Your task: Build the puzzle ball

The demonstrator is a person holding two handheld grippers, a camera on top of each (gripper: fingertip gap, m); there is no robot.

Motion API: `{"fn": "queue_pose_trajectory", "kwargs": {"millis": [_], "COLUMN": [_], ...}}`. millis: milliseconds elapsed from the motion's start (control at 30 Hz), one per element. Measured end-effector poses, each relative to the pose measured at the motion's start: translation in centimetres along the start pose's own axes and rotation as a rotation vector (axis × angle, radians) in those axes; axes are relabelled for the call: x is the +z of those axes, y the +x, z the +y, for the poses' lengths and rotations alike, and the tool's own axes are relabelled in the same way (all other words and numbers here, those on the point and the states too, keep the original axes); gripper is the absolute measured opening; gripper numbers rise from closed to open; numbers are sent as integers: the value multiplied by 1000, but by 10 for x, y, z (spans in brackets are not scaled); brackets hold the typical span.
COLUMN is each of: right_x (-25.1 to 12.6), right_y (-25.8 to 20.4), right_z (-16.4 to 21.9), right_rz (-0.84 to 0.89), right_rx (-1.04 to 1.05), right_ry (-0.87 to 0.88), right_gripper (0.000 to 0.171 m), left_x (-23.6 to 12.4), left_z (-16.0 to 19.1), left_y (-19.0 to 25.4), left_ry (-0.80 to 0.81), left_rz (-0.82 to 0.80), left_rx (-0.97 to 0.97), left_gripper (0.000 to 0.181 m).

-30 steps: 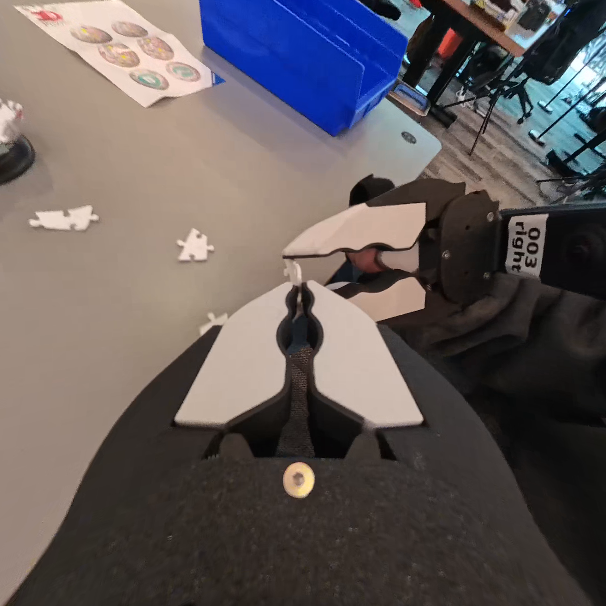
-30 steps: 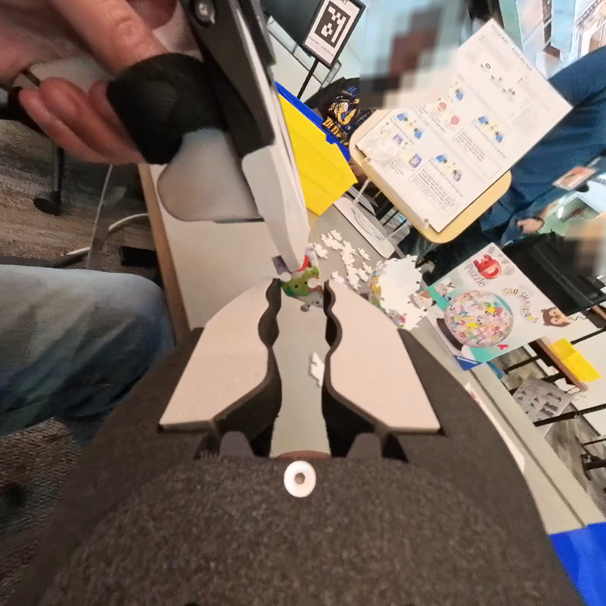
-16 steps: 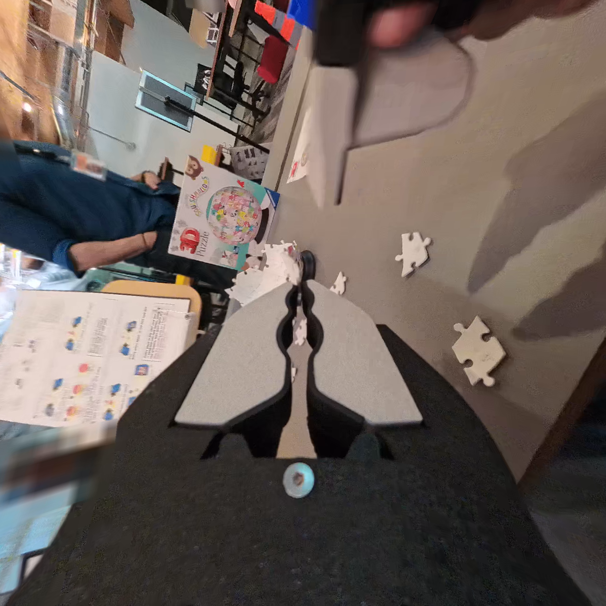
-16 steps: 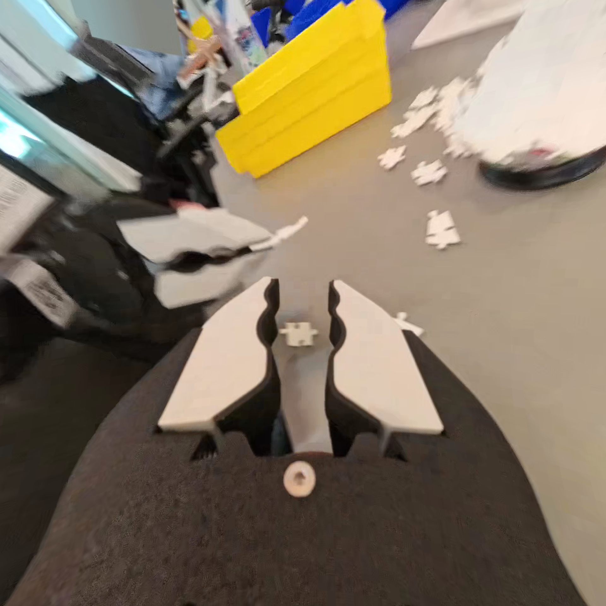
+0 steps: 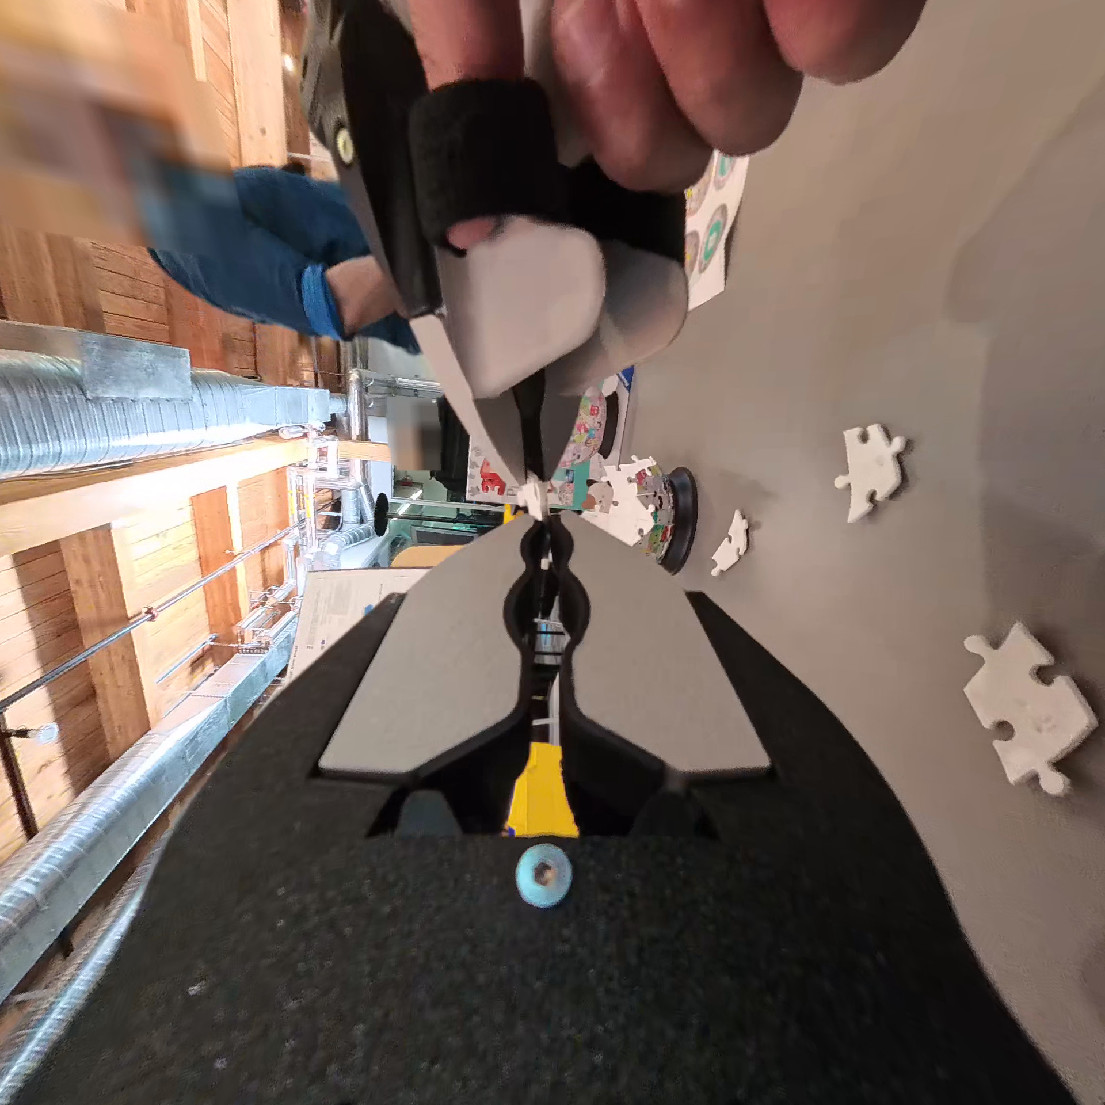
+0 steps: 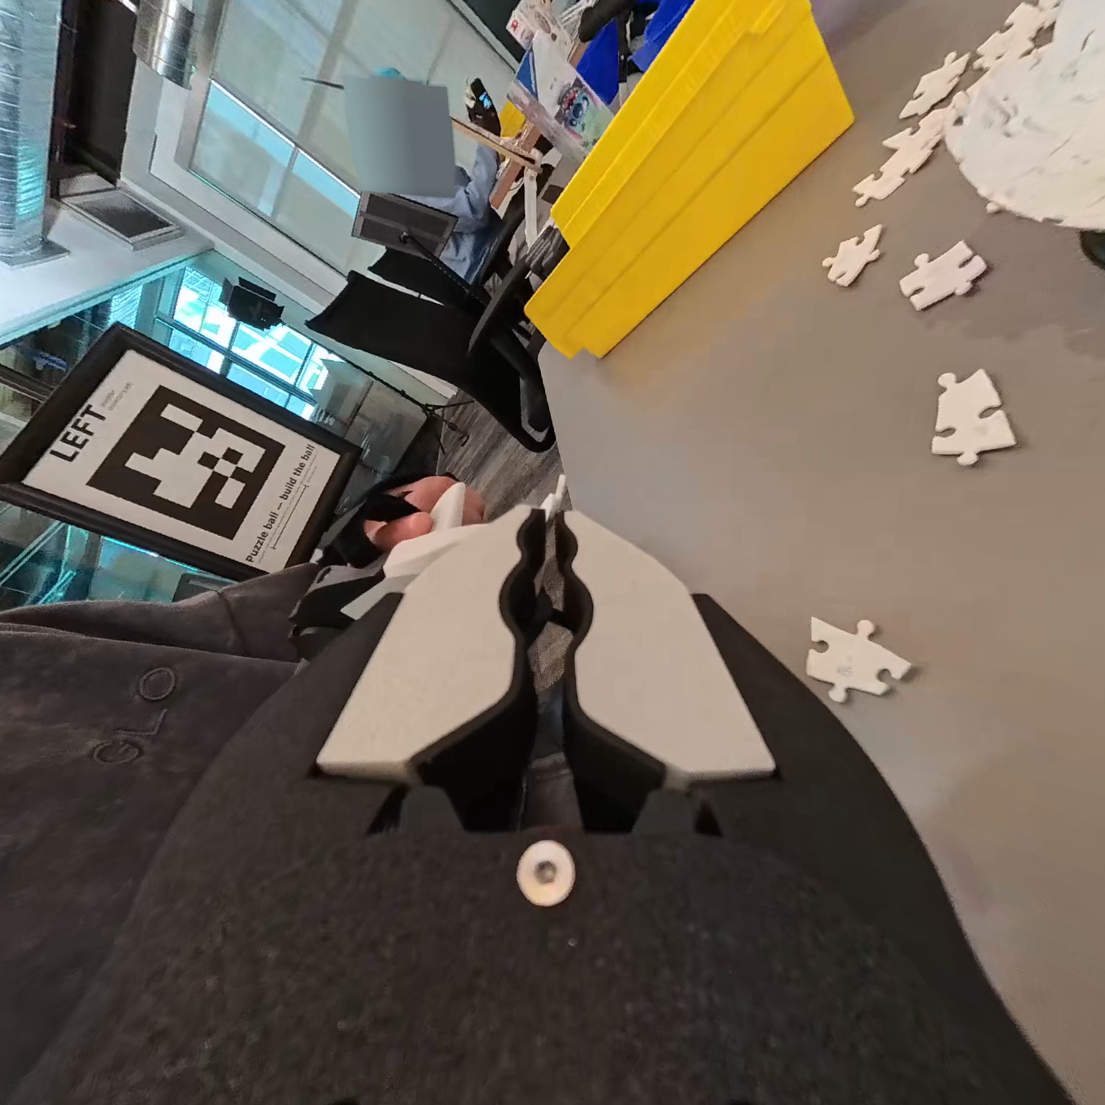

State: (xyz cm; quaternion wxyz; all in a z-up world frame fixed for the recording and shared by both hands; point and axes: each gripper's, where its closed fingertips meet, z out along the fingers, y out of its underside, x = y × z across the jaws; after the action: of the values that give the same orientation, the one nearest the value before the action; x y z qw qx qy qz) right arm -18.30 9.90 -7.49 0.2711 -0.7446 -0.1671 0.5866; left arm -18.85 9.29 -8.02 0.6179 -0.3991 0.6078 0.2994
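My left gripper (image 5: 541,526) is shut on a small white puzzle piece (image 5: 534,496) that sticks out past its tips. My right gripper (image 5: 532,481) comes down from above and its tips close on the same piece. In the right wrist view my right gripper (image 6: 553,520) is shut, with the piece (image 6: 557,493) showing edge-on at its tips. The left gripper's fingers (image 6: 447,513) lie just behind it, partly hidden. The partly built puzzle ball (image 5: 649,508) sits on a black stand on the grey table; it also shows blurred in the right wrist view (image 6: 1040,119).
Loose white pieces lie on the table (image 5: 870,472) (image 5: 1028,705) (image 6: 971,418) (image 6: 852,661). A yellow bin (image 6: 687,179) stands at the table's far edge. The puzzle box (image 5: 583,430) and a printed sheet (image 5: 711,239) lie beyond the ball. A framed marker sign (image 6: 161,454) stands off the table. Both grippers' tips are close together, under 4 cm apart. Both grippers' tips are roughly 20 centimetres from the partly built puzzle ball (image 5: 649,508).
My right gripper was open half a second ago; it has swung back to the left gripper and shut on the piece. The left gripper kept hold of the piece and turned.
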Motion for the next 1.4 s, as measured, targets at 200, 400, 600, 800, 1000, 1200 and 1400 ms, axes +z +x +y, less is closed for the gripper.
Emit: {"fn": "queue_pose_trajectory", "kwargs": {"millis": [200, 400, 600, 800, 1000, 1200, 1400], "right_x": [-14, -41, -21, 18, 31, 38, 48], "right_y": [16, 46, 104, 163, 191, 207, 218], "right_z": [-24, -95, -165, -192, -202, -197, -188], "right_rz": [-3, 111, 200, 227, 223, 196, 202], "right_rx": [-112, -512, -815, -965, -976, -940, -925], "right_ry": [24, 66, -59, -248, -298, -274, -314], "right_gripper": [2, 2, 2, 2, 2, 2, 2], "left_x": [0, 19, 96, 183, 226, 255, 252], "left_z": [4, 37, 128, 164, 145, 148, 151], "left_y": [4, -2, -43, -27, -15, 14, 39], "left_ry": [13, 11, -106, -175, -87, -172, -164], "left_rz": [114, 380, 580, 900, 1115, 1208, 1302], "left_rx": [-302, -936, -1243, -1066, -779, -606, -565], "left_gripper": [18, 26, 52, 61, 54, 50, 27]}}
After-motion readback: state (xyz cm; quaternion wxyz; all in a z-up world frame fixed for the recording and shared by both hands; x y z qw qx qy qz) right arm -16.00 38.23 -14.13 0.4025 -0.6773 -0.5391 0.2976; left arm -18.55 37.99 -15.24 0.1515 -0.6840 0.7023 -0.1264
